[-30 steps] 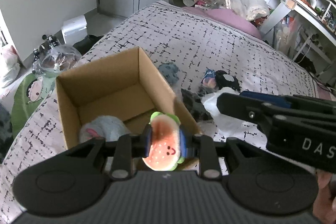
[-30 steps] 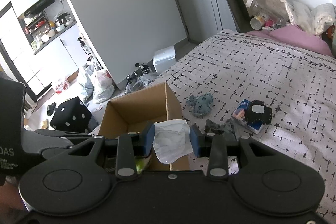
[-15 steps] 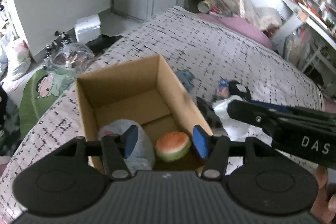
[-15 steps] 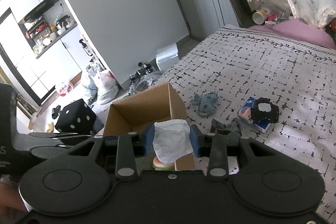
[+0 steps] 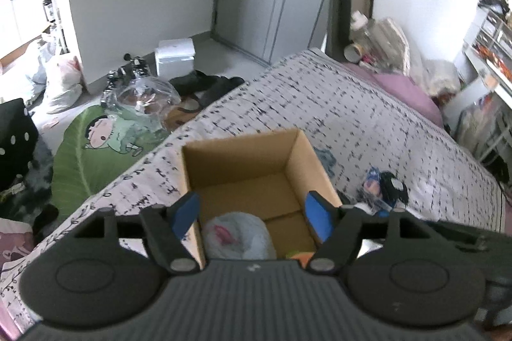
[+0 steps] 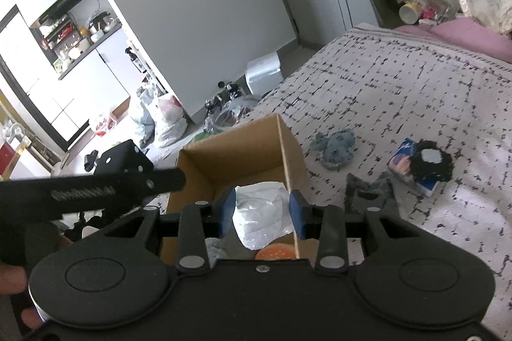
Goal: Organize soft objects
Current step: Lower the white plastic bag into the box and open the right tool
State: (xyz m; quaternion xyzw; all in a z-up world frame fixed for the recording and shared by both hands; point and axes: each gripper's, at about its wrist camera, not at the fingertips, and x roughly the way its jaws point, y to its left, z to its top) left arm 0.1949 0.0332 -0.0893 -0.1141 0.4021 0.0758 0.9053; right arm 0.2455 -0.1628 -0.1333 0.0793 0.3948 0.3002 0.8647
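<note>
My left gripper (image 5: 252,214) hangs over the near end of the cardboard box (image 5: 236,155); its jaws have just been opening and now stand wide apart with nothing between the blue pads (image 5: 185,213). Straight below them, inside the box, I see a pale grey-blue plush (image 5: 238,237) with a pink patch, and beside it, at the lower edge of my view, a sliver of the orange burger toy (image 5: 300,257).

My right gripper (image 6: 260,213) is closed part-way on a white crumpled soft item (image 6: 262,218), both pads pressing its sides. It hangs over the box's near right corner, above the burger toy (image 6: 275,253). In that view the left gripper's dark body (image 6: 92,189) reaches in from the left, level with the box rim.

The box sits on a bed with a white, black-flecked cover (image 6: 400,85). Just beyond its right wall lies a blue-grey octopus-like plush (image 6: 336,146). Nearer me is a dark grey soft piece (image 6: 368,190), and to its right a black fuzzy toy (image 6: 430,160) resting against a small blue packet (image 6: 400,162). At the far end I see a purple pillow (image 6: 457,35).
</note>
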